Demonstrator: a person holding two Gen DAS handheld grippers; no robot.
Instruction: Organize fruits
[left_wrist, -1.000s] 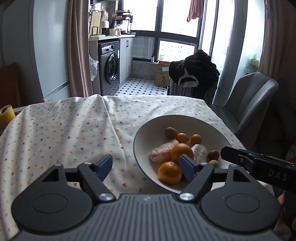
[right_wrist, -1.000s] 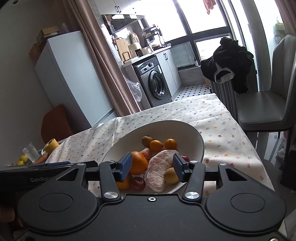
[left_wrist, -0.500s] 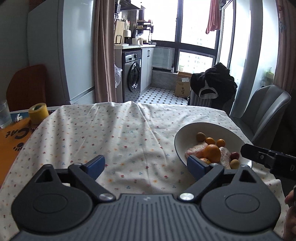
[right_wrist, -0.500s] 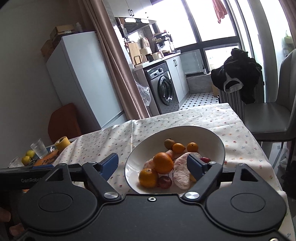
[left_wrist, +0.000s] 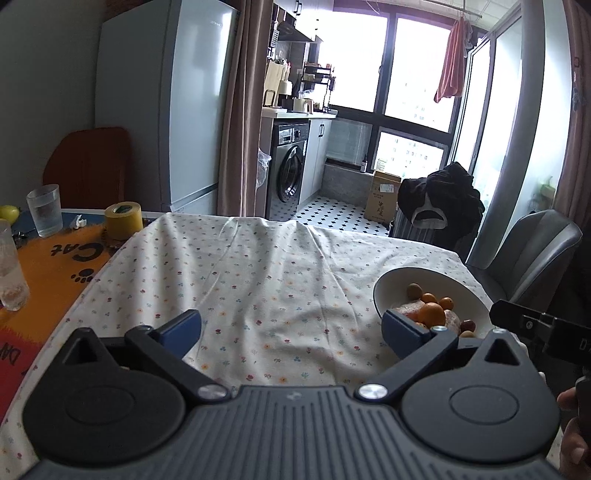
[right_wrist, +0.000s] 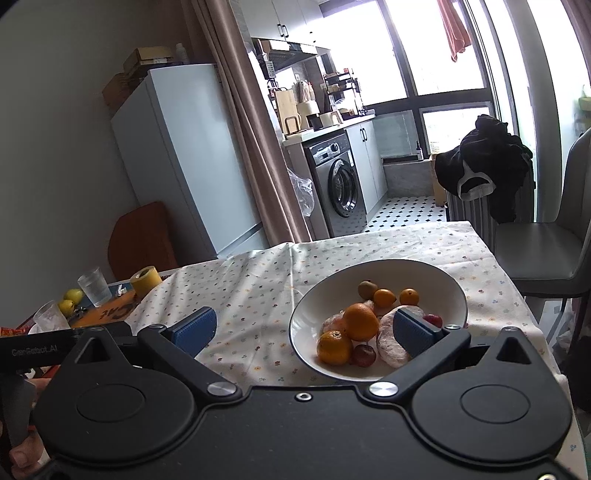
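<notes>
Left gripper (left_wrist: 291, 332) is spread wide, nothing betw. its blue pads, hovering over the floral tablecloth (left_wrist: 258, 273). Right gripper (right_wrist: 303, 328) is likewise wide open & empty, above the near edge of the white bowl (right_wrist: 436, 273). In the left wrist view the bowl (left_wrist: 388, 288) sits at approx. 3 o'clock; in the right wrist view it's just past centre, at approx. 4 o'clock. Fruit is all in the bowl: large orange (right_wrist: 360, 321) on top, mandarin (right_wrist: 333, 347) at its 7 o'clock, dark red fruit (right_wrist: 364, 355) beside that, peeled pomelo pieces (right_wrist: 389, 341), a kiwi (right_wrist: 366, 289) and two small oranges at the bowl's far side. Tape roll (left_wrist: 123, 220) & glass (left_wrist: 44, 209) at 10 o'clock in the left view, off the cloth.
</notes>
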